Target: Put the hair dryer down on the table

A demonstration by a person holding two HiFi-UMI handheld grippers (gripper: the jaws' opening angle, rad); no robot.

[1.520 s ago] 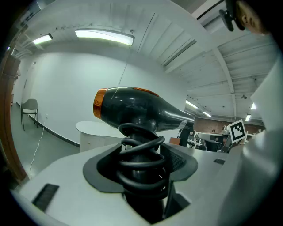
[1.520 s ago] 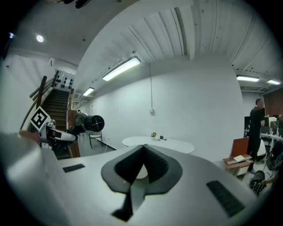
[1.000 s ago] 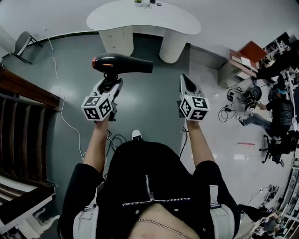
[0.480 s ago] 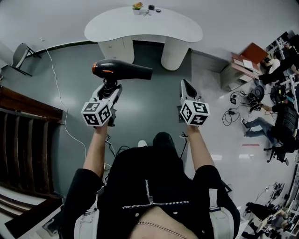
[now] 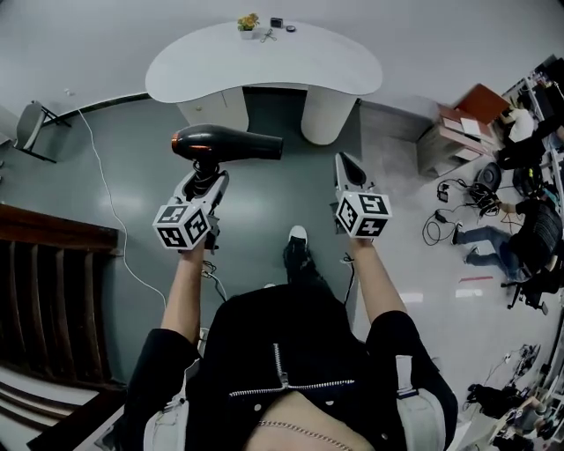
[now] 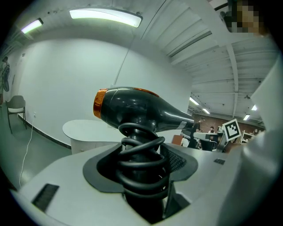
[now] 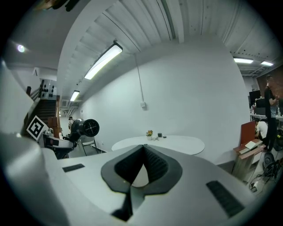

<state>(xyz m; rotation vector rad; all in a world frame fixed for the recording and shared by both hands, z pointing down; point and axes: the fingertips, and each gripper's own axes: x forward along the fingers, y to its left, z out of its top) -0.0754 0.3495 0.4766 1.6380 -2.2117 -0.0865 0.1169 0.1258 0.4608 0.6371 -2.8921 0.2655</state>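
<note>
We have the left gripper (image 5: 204, 173) clamped on the handle of the black hair dryer (image 5: 227, 143), its coiled cord (image 6: 139, 164) wound round the handle between the jaws. The dryer is in the air over the grey floor at about 11 o'clock in the head view, body level, nozzle pointing to 3 o'clock and the orange rear end to 9 o'clock. It is not on the table. The white rounded table (image 5: 264, 62) stands at 12 o'clock, well apart from the dryer, with a small potted plant (image 5: 248, 22) and a couple of small dark items (image 5: 280, 23) at its far edge. The right gripper (image 5: 346, 159) is at about 1 o'clock, level with the left one. Its jaws meet at the tips and hold nothing. Our shoe (image 5: 298, 236) shows on the floor between the arms. A white cable (image 5: 107, 189) runs across the floor at 9 o'clock, and a chair (image 5: 33, 121) stands at 10 o'clock.
</note>
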